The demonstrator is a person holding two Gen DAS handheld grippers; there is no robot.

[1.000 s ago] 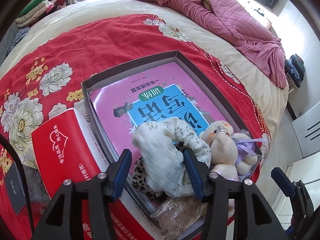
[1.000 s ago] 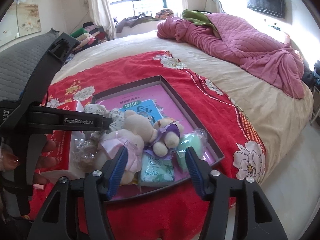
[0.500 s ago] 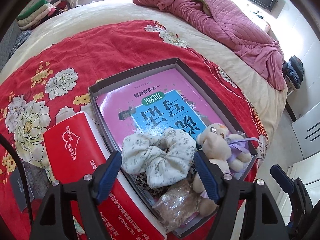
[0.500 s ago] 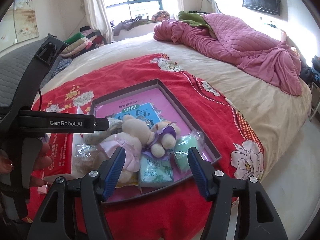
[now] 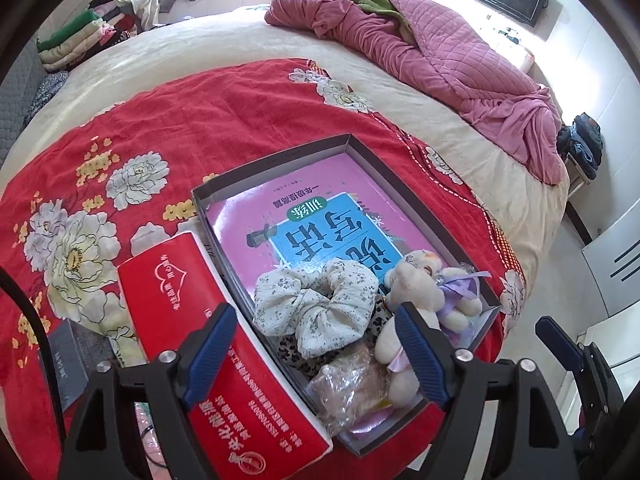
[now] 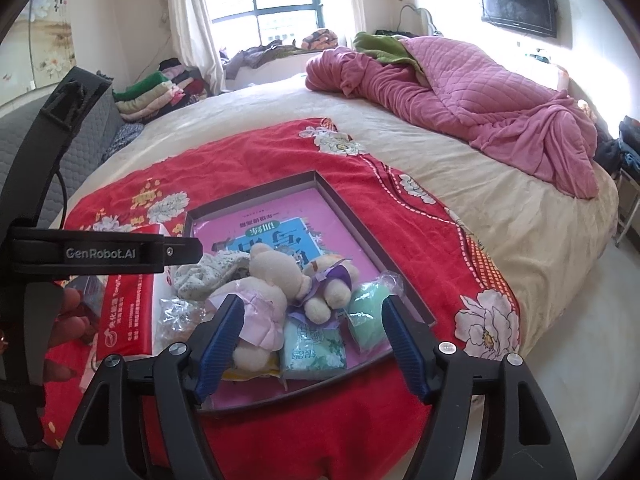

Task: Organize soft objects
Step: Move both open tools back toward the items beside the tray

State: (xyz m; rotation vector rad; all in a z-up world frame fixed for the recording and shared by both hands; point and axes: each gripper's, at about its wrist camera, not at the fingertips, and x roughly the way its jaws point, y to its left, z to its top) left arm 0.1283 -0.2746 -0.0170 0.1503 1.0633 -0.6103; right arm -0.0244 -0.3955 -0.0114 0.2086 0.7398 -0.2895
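Left gripper (image 5: 318, 354) and right gripper (image 6: 312, 342) both hover, jaws apparently spread wide and empty

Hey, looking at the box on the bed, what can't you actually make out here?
- Leopard-print item: left wrist view, mostly under the white scrunchie.
- Yellow packet: right wrist view, covered by the pink-dressed bear.
- Book title: partly hidden by the toys.
- Crinkly bag contents: too blurred.

White floral scrunchie (image 5: 320, 304) lying flat in shallow box (image 5: 276, 156), touching cream teddy bear (image 5: 412, 292); leopard scrunchie (image 5: 292, 352) underneath.
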